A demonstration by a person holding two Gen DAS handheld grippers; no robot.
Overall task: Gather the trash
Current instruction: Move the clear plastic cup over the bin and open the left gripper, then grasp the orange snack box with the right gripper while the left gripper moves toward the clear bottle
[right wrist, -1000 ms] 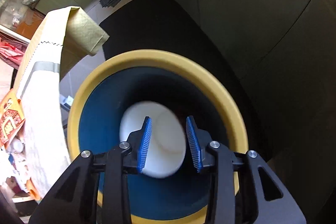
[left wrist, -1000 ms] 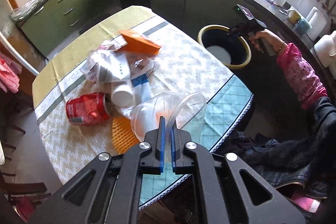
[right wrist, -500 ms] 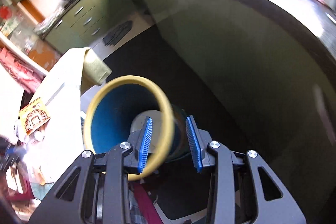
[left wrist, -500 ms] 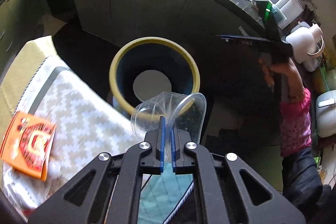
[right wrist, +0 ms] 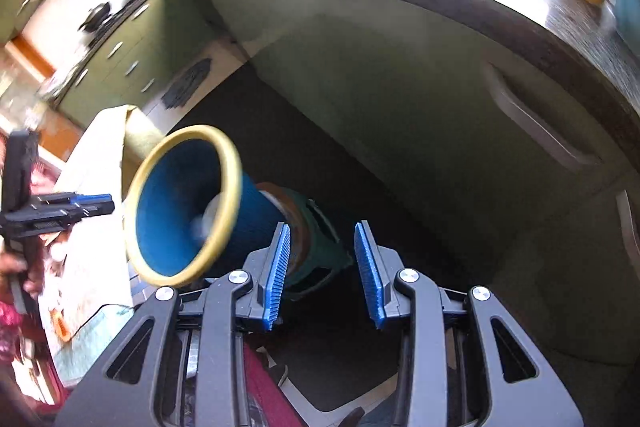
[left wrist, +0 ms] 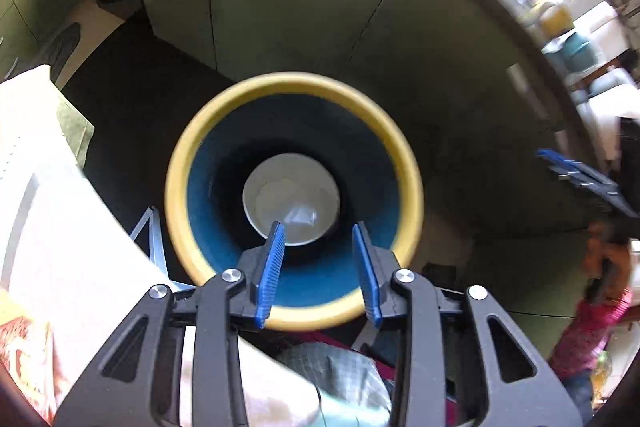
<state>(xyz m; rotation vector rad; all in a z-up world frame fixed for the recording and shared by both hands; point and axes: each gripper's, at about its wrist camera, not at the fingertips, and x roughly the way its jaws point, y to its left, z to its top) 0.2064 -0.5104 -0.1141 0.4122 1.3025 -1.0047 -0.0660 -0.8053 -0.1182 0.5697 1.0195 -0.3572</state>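
A blue trash bin with a yellow rim (left wrist: 200,155) stands on the floor beside the table. My left gripper (left wrist: 318,269) is open and empty, right above the bin's mouth. A clear plastic cup (left wrist: 298,217) lies on the white bottom of the bin. My right gripper (right wrist: 323,273) is open and empty, off to the bin's right side, aimed at the dark floor and cabinets. The bin also shows in the right wrist view (right wrist: 176,203), with the left gripper (right wrist: 90,203) at its left.
The table with its patterned cloth (left wrist: 60,247) is at the left, with an orange packet (left wrist: 20,347) at its corner. Green kitchen cabinets (left wrist: 280,7) and a dark countertop (right wrist: 520,11) curve behind the bin. A dark floor mat (right wrist: 300,155) lies under it.
My left gripper swung from the table to over the bin, opened and let the clear cup go; the cup now lies in the bin. My right gripper drew away to the right, still open.
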